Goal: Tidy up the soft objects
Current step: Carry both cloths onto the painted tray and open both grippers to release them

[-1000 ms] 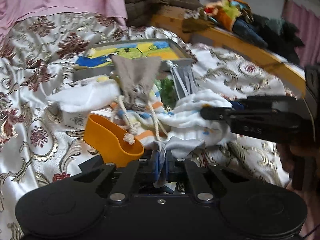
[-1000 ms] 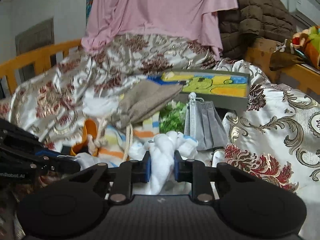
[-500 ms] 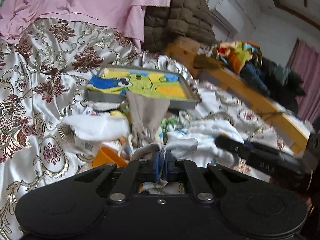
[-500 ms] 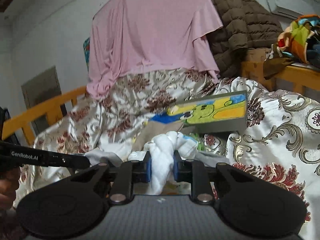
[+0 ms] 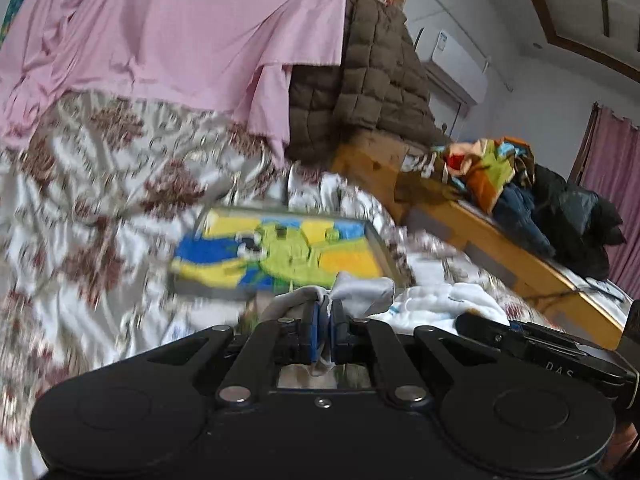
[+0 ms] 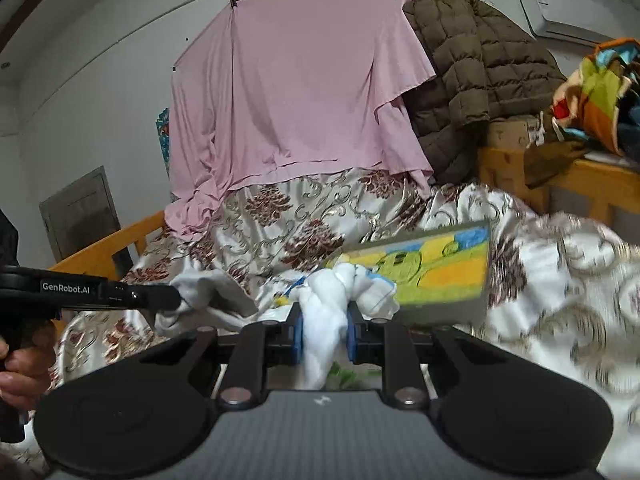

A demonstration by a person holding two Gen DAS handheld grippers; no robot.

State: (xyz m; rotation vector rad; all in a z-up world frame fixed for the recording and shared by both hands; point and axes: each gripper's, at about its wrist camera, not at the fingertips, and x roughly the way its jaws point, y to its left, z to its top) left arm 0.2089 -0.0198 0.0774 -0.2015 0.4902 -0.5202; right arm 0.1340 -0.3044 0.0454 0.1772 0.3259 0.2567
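Both grippers hold one white cloth with blue print, lifted above the bed. My left gripper [image 5: 324, 334] is shut on a grey-white edge of the white cloth [image 5: 360, 292]. My right gripper [image 6: 323, 334] is shut on a bunched fold of the same cloth [image 6: 324, 304]. In the right wrist view the left gripper [image 6: 176, 300] comes in from the left, pinching the cloth's other end. In the left wrist view the right gripper [image 5: 464, 320] sits low at the right, with the cloth [image 5: 444, 302] draped before it.
A grey box with a yellow, green and blue cartoon lid [image 5: 280, 252] lies on the floral satin bedspread [image 5: 100, 208] just beyond the cloth; the lid also shows in the right wrist view [image 6: 436, 272]. A pink sheet [image 6: 296, 92] and brown quilted jacket [image 6: 472, 68] hang behind. A wooden bed rail with piled clothes [image 5: 508, 184] runs at the right.
Both grippers have risen and tilted up with the cloth. The burlap pouch, orange scoop and grey mask have dropped out of view below. Grips are unchanged.
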